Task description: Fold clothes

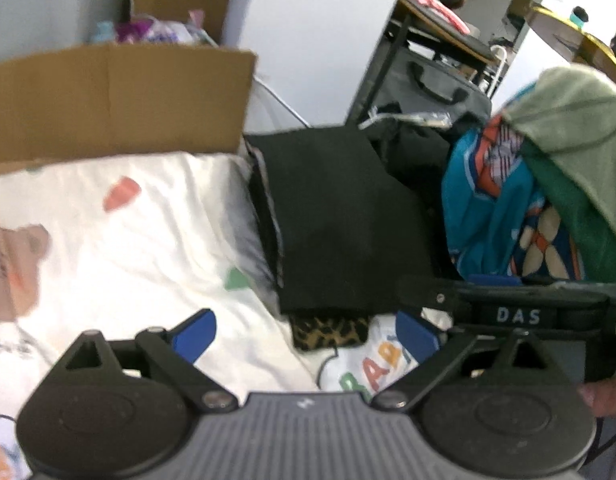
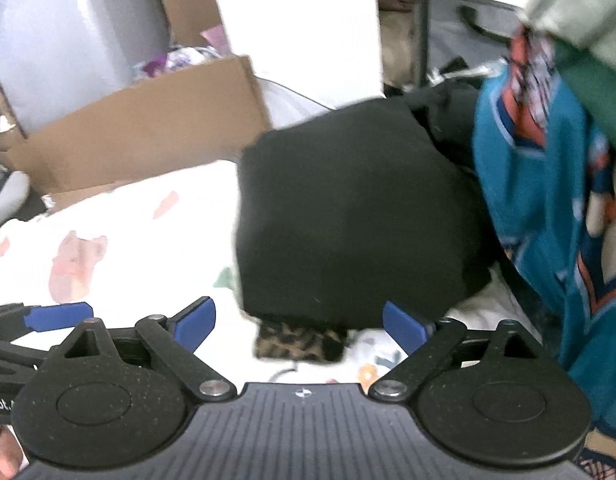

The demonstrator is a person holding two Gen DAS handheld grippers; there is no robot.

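Two handheld grippers with blue-tipped fingers point forward over a bed. The left gripper point(image 1: 306, 334) has its fingers spread wide with nothing between them. The right gripper point(image 2: 300, 326) is likewise spread wide and holds nothing; in the left wrist view its black body crosses the right edge, just beside the left one. A fingertip point(image 1: 602, 396) of the person shows at the right edge of that view.

Just ahead of both grippers lies a folded black garment point(image 1: 340, 216) — a neat, roughly square stack resting flat. Under its near edge a leopard-print cloth point(image 1: 328, 332) sticks out toward the grippers. Both rest on a white bedsheet point(image 1: 120, 240) printed with pastel shapes and coloured letters.

To the right stands a heap of unfolded clothes — a teal patterned garment point(image 2: 548, 208) with orange and white markings, and a green cloth point(image 1: 576, 128) on top. To the left, beyond the sheet, is an open cardboard box point(image 1: 108, 100). Both views are blurred.
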